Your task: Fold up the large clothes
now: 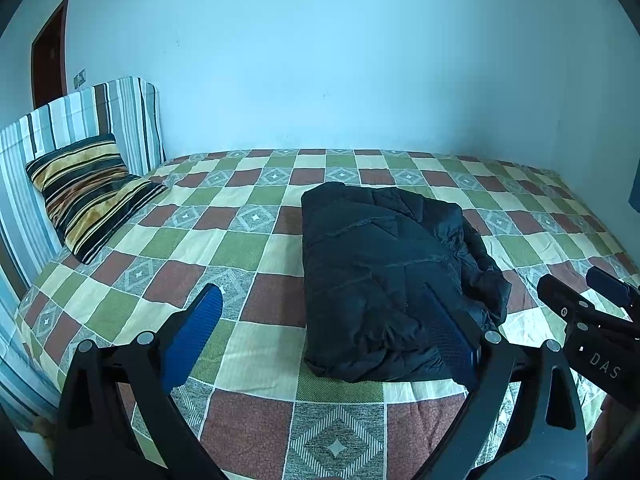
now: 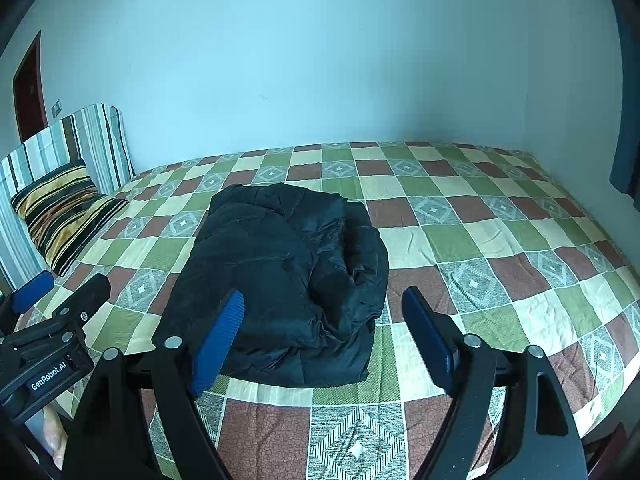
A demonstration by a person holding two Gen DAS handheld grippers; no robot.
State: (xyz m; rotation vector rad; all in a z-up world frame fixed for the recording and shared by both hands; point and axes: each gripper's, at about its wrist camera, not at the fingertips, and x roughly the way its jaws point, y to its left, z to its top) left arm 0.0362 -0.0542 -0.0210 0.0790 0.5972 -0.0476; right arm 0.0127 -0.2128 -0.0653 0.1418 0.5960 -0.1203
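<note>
Lying folded, puffy quilted jacket (image 1: 384,280)

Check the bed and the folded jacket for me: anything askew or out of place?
Mostly tidy. The black jacket lies folded on the checked bedspread, but its right side bulges and bunches loosely instead of lying flat. Neither gripper touches it.
</note>
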